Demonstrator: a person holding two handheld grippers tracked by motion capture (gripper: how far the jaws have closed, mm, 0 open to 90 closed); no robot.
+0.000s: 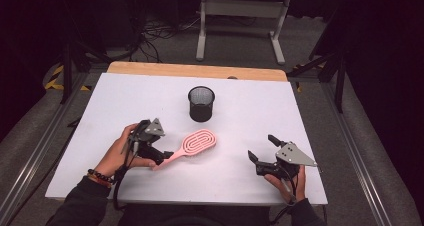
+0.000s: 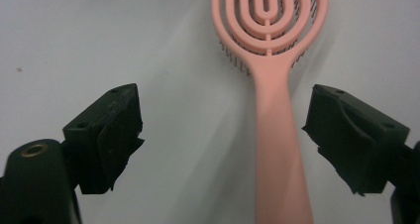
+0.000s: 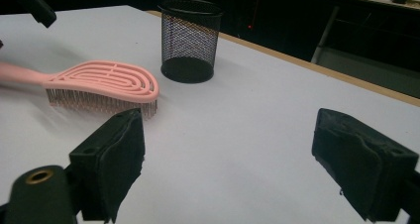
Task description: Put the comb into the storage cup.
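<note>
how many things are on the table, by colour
pink: 1, the brush
black: 1, the mesh cup
total: 2

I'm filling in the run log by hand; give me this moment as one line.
left tool: open, astride pink hairbrush handle, no grip | right tool: open, holding nothing | mesh cup: upright behind brush | brush: bristles down on table
</note>
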